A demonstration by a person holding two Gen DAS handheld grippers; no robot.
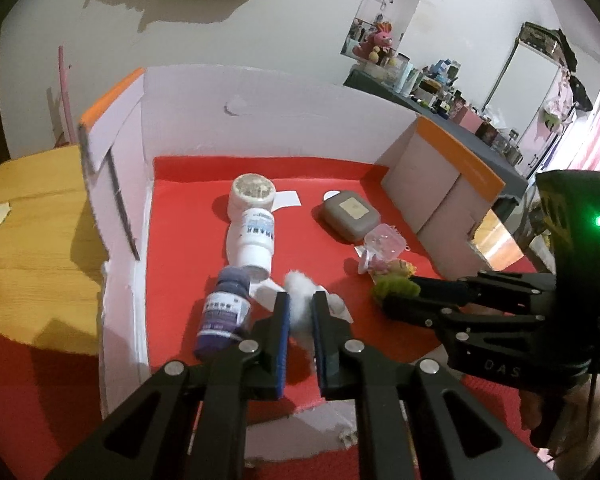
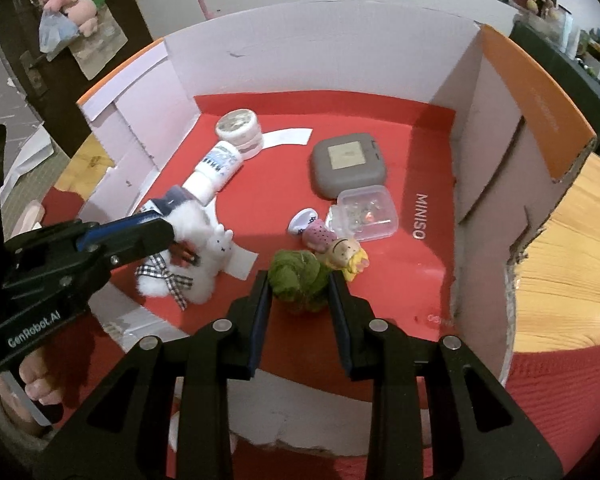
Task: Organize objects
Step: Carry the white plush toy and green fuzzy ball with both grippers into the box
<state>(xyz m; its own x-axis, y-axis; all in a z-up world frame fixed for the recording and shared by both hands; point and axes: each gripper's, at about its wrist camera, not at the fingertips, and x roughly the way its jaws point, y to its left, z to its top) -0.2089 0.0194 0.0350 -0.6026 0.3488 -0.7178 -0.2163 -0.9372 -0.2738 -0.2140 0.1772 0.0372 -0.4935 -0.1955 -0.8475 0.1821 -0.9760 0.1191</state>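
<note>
An open cardboard box point(image 2: 300, 48) lined in red holds the objects. My left gripper point(image 1: 300, 300) is shut on a white plush bunny point(image 1: 298, 284) with a checked bow, low over the box floor near its front left. The right wrist view shows the left gripper point(image 2: 172, 236) coming in from the left with the bunny point(image 2: 204, 240). My right gripper point(image 2: 298, 280) is shut on a green fuzzy toy point(image 2: 296, 276) at the front middle. In the left wrist view the right gripper point(image 1: 396, 300) reaches in from the right with the green toy point(image 1: 396, 286).
Inside the box lie a white jar point(image 2: 238, 126), a white bottle point(image 2: 216, 168) on its side, a purple bottle point(image 1: 224, 312), a grey case point(image 2: 348, 164), a clear plastic box point(image 2: 366, 212) and a small doll figure point(image 2: 346, 254). The box stands on a wooden table point(image 2: 560, 240).
</note>
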